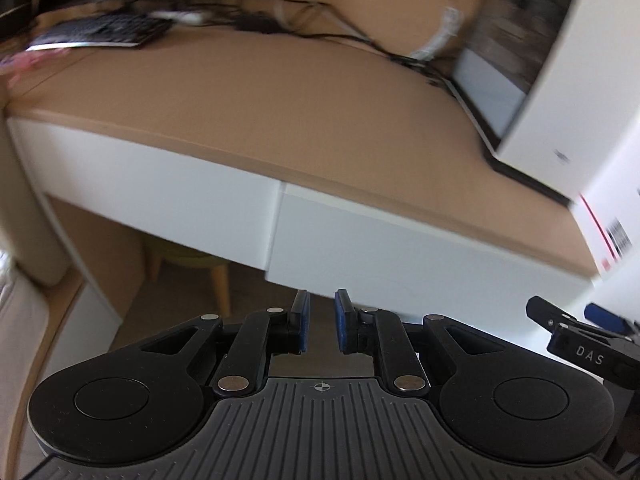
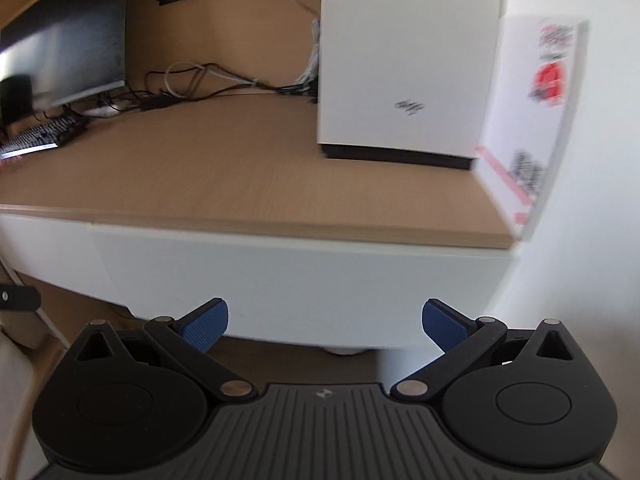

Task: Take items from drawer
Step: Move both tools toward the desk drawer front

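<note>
A white drawer front (image 2: 300, 280) runs under the wooden desk top (image 2: 240, 176) and is closed, so no contents show. In the left wrist view the same drawer front (image 1: 400, 248) lies just ahead of my left gripper (image 1: 322, 308), whose blue pads stand a narrow gap apart with nothing between them. My right gripper (image 2: 325, 316) is wide open and empty, facing the lower edge of the drawer front. In the left wrist view the right gripper (image 1: 580, 336) pokes in at the right edge.
A second white drawer front (image 1: 160, 188) sits to the left. On the desk stand a white box (image 2: 404, 60), a carton with red print (image 2: 532, 120), a monitor (image 2: 68, 40), a keyboard (image 2: 40, 136) and tangled cables (image 2: 192, 84). A chair leg (image 1: 220, 284) shows under the desk.
</note>
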{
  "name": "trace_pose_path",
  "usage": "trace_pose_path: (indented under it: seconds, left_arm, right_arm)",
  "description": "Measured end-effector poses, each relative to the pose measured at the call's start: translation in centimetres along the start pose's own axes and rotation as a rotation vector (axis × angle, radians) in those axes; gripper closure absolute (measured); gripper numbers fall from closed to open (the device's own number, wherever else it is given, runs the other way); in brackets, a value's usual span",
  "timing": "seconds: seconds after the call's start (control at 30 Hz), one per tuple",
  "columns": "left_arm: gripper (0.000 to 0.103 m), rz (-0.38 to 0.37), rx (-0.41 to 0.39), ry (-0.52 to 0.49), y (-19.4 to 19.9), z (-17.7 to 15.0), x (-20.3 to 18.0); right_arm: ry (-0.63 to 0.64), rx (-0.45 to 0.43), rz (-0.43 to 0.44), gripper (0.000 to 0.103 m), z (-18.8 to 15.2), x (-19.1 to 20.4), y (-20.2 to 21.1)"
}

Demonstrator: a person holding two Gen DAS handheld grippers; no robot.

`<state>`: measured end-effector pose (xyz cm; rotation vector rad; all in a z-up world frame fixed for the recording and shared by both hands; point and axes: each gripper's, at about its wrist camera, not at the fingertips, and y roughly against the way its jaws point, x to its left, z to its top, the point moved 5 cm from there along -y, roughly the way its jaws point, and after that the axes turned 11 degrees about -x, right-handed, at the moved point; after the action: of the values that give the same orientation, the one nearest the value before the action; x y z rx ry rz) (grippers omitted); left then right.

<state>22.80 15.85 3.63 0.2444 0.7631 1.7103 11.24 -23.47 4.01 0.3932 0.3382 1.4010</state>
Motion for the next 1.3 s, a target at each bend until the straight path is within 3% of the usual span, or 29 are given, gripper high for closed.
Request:
trace_pose_path:
  seconds: [0.13,0.27,0.43,0.53,0.67,0.77,1.07,1.3]
  left_arm:
    - [0.089,0.045,-0.038,-0.068,-1.0,1.6,0.1]
    - [0.088,0.030,-0.057,-0.121,-2.7,3.0,0.2]
    - [0.088,-0.036,-0.070,-0.082,-5.1,4.3,2.2]
    - [0.088,-0.060,-0.047,-0.028,-6.8,5.2,3.7]
    - [0.088,-0.100,-0.013,-0.002,-8.8,5.8,4.4]
    - [0.088,-0.123,0.025,-0.032,-9.5,5.6,4.1]
    - [0.088,-0.112,0.060,-0.021,-10.4,5.2,4.6]
    - [0.088,-0.148,0.054,-0.034,-10.9,6.1,4.2]
  right_arm:
    - [-0.054,-0.001,0.033,0.000,1.4,0.4,-2.5]
    - [-0.010,-0.001,0.049,0.000,1.7,1.4,-4.1]
    - [0.102,-0.012,0.048,0.000,1.1,3.3,-3.8]
    - [0.161,0.022,-0.019,0.000,0.2,4.5,-3.5]
    - [0.044,0.091,-0.033,0.000,-0.4,5.0,-4.1]
    - [0.063,0.109,-0.085,0.000,-0.4,5.4,-4.9]
    - [0.080,0.074,-0.081,0.000,0.8,6.7,-5.2]
    - [0.069,0.083,-0.095,0.000,1.0,6.8,-5.1]
